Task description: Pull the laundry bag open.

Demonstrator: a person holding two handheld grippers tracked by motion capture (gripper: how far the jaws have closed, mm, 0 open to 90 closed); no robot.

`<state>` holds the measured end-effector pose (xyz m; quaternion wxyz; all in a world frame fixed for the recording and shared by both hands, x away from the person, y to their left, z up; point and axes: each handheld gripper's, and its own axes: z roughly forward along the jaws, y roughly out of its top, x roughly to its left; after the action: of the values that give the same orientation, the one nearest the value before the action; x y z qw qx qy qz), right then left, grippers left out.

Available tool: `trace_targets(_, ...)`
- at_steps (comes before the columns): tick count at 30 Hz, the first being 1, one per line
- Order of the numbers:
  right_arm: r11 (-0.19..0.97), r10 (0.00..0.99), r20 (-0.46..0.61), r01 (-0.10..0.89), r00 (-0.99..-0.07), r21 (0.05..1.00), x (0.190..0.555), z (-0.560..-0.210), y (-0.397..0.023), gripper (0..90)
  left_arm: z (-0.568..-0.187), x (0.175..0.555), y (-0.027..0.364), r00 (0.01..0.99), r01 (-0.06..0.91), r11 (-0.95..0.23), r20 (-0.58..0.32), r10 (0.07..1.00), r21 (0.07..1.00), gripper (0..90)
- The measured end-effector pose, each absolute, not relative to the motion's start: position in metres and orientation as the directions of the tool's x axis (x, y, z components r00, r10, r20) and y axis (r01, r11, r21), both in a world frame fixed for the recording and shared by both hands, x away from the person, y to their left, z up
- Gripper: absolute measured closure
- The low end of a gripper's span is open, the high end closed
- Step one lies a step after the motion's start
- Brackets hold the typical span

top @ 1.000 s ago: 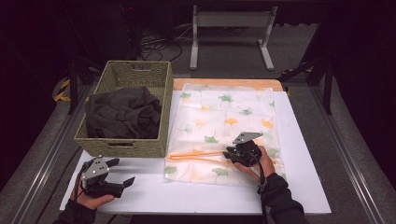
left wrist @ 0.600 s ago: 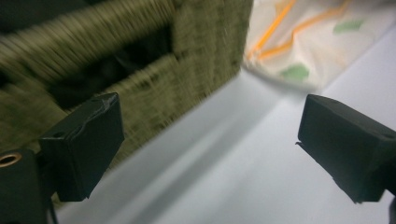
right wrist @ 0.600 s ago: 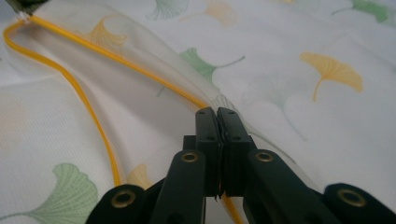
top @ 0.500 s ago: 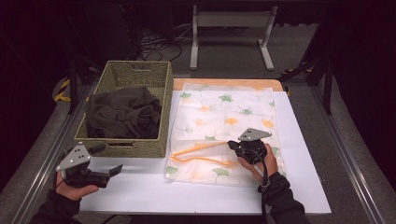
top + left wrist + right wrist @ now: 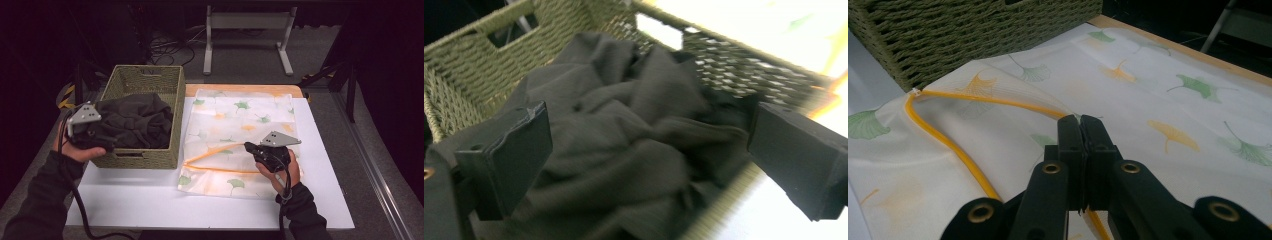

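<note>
A woven green basket [image 5: 142, 77] at the left holds a crumpled dark cloth [image 5: 135, 120]. My left gripper [image 5: 102, 142] hovers at the basket's near left corner, pointing in over the cloth [image 5: 624, 150]. Its jaws [image 5: 649, 145] are open and have just been opening wider; nothing is pressed between them. To the right lies a white mesh bag [image 5: 240, 115] printed with ginkgo leaves and edged with an orange zip [image 5: 215, 152]. My right gripper [image 5: 248, 146] is shut [image 5: 1080, 120] on the bag's upper layer at the zip [image 5: 948, 142], holding it slightly raised.
Basket and bag rest on a white board [image 5: 150, 200] that covers a wooden tabletop [image 5: 240, 89]. A grey metal stand [image 5: 245, 30] is on the floor behind the table. A black cable hangs from the left gripper along the forearm.
The left gripper rose from the board's near left corner to the basket's side. The right gripper closed on the bag's zip edge and lifted it a little.
</note>
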<state>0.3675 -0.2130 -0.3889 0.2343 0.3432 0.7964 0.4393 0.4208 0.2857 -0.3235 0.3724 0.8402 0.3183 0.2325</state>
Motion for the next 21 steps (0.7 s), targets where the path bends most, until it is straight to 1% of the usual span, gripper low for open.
trace_targets(1,0.378,0.753,-0.072,0.341,-0.655,0.861,0.368,-0.389,-0.213,88.8,-0.324,0.421,0.286,0.689,0.362,-0.520,0.154,0.708,0.774,4.3)
trace_targets(3,0.379,0.746,-0.065,0.343,-0.663,0.859,0.368,-0.392,-0.212,88.5,-0.325,0.448,0.281,0.690,0.416,-0.526,0.119,0.714,0.742,4.7)
trace_targets(4,0.379,0.746,-0.065,0.343,-0.663,0.859,0.368,-0.392,-0.212,88.5,-0.325,0.448,0.281,0.690,0.416,-0.526,0.119,0.714,0.742,5.0)
trace_targets(6,0.380,0.740,-0.057,0.347,-0.670,0.857,0.368,-0.394,-0.212,88.5,-0.328,0.464,0.277,0.694,0.440,-0.526,0.097,0.714,0.728,5.4)
trace_targets(7,0.384,0.738,-0.056,0.350,-0.672,0.854,0.369,-0.396,-0.211,88.5,-0.330,0.472,0.274,0.701,0.459,-0.533,0.079,0.709,0.711,5.6)
trace_targets(10,0.397,0.730,-0.056,0.357,-0.681,0.845,0.370,-0.400,-0.209,88.5,-0.348,0.497,0.260,0.715,0.521,-0.588,0.060,0.697,0.619,5.3)
trace_targets(11,0.402,0.727,-0.057,0.356,-0.685,0.843,0.370,-0.400,-0.209,88.5,-0.354,0.502,0.257,0.716,0.541,-0.594,0.044,0.697,0.595,4.2)
trace_targets(12,0.404,0.726,-0.058,0.358,-0.685,0.842,0.370,-0.401,-0.209,88.5,-0.354,0.502,0.257,0.716,0.541,-0.594,0.044,0.697,0.595,2.8)
trace_targets(14,0.403,0.725,-0.054,0.360,-0.686,0.842,0.370,-0.401,-0.209,88.5,-0.364,0.511,0.252,0.712,0.566,-0.584,0.013,0.702,0.582,0.3)
trace_targets(15,0.404,0.724,-0.051,0.363,-0.688,0.840,0.370,-0.402,-0.210,88.6,-0.372,0.517,0.251,0.710,0.590,-0.559,-0.044,0.703,0.582,0.3)
trace_targets(16,0.404,0.724,-0.051,0.363,-0.688,0.840,0.370,-0.402,-0.210,88.6,-0.372,0.517,0.251,0.710,0.590,-0.559,-0.044,0.703,0.582,0.2)
trace_targets(18,0.411,0.720,-0.047,0.371,-0.692,0.833,0.371,-0.404,-0.209,88.5,-0.382,0.521,0.245,0.736,0.605,-0.591,-0.089,0.671,0.534,0.0)
trace_targets(21,0.414,0.714,-0.038,0.377,-0.699,0.829,0.372,-0.406,-0.208,88.5,-0.387,0.522,0.236,0.769,0.596,-0.653,-0.097,0.632,0.468,0.0)
